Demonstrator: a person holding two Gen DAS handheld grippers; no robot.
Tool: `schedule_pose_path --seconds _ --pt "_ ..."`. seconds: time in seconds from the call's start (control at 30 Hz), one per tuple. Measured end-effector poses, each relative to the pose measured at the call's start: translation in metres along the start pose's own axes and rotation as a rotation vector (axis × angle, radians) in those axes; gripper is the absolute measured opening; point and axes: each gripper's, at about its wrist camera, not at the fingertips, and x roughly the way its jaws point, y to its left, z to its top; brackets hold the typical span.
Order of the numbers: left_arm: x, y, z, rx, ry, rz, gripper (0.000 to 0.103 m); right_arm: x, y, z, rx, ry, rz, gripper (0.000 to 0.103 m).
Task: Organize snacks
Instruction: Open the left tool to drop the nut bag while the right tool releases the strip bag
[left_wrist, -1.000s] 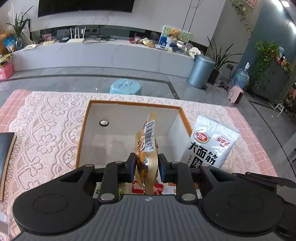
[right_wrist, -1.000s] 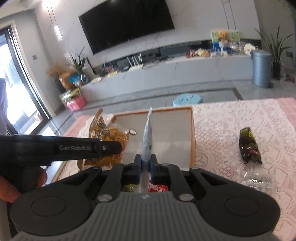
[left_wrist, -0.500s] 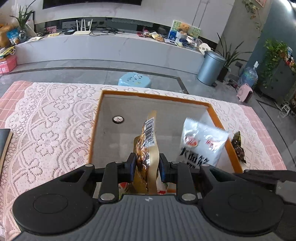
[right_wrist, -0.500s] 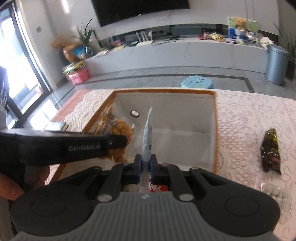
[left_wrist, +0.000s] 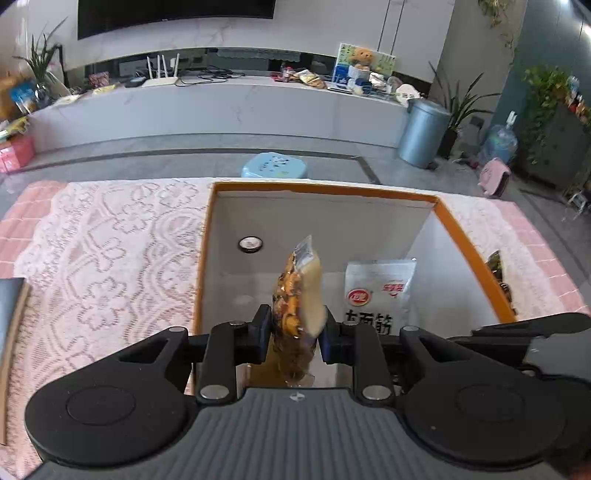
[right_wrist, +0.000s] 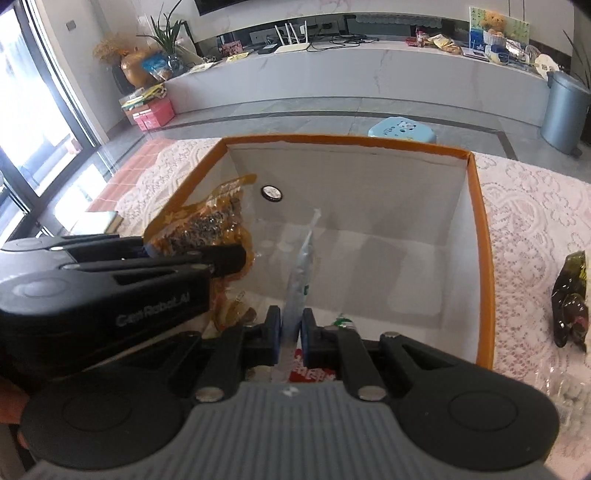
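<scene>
Both tilted down over the box (left_wrist: 461, 236) — left gripper (left_wrist: 293, 328) clamps orange packet (left_wrist: 295, 295), right gripper (right_wrist: 291, 332) white pouch (right_wrist: 301, 273).

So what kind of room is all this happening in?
Most likely a home living room: a large black wall-mounted television, a long white marble-look media bench holding a white router, and a pink lace tablecloth.

The box (left_wrist: 321, 190) stands on the worktop (left_wrist: 110, 236), on a lace cloth (right_wrist: 532, 206). Inside the box, the left tongs (left_wrist: 293, 328) hold a snack packet (left_wrist: 295, 291) upright; to its right the white pouch (left_wrist: 380, 291) stands near the right wall. Outside this wall, a dark packet (right_wrist: 570, 299) lies on the cloth. Behind the worktop, a stool (left_wrist: 275, 166) stands on the floor.
</scene>
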Motion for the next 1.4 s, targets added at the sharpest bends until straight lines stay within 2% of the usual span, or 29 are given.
schedule_pose_path --seconds 0.07,0.33,0.47,0.5,0.87,0.93,1.07,1.13,1.27,1.4 --pt "-0.001 0.0 -0.001 -0.003 -0.01 -0.012 0.032 0.003 -0.001 0.0 0.0 0.004 -0.012 0.009" --pt "-0.009 0.011 -0.003 -0.081 -0.023 -0.082 0.035 0.009 -0.007 0.0 -0.008 0.028 -0.056 0.013" --pt "-0.012 0.012 -0.005 -0.095 -0.027 -0.078 0.035 0.009 -0.006 0.003 -0.016 0.025 -0.072 0.016" --pt "-0.013 0.013 -0.006 -0.098 -0.028 -0.079 0.035 0.007 -0.006 0.002 -0.018 0.02 -0.08 0.02" --pt "-0.023 0.008 -0.011 -0.121 -0.048 -0.069 0.035 -0.016 -0.012 0.007 -0.021 -0.066 -0.142 0.02" --pt "-0.024 0.005 -0.012 -0.106 -0.05 -0.069 0.035 -0.022 -0.01 0.007 -0.035 -0.081 -0.158 0.02" --pt "-0.023 -0.005 -0.017 -0.037 -0.058 -0.017 0.035 -0.033 -0.007 0.005 -0.051 -0.096 -0.168 0.022" --pt "-0.024 -0.009 -0.019 -0.007 -0.062 0.001 0.035 -0.037 -0.006 0.003 -0.055 -0.098 -0.166 0.028" --pt "-0.029 -0.014 -0.022 0.03 -0.074 0.005 0.036 -0.047 -0.005 -0.001 -0.055 -0.108 -0.166 0.031" --pt "-0.031 -0.017 -0.023 0.048 -0.083 0.031 0.036 -0.059 -0.005 -0.006 -0.048 -0.125 -0.165 0.038"
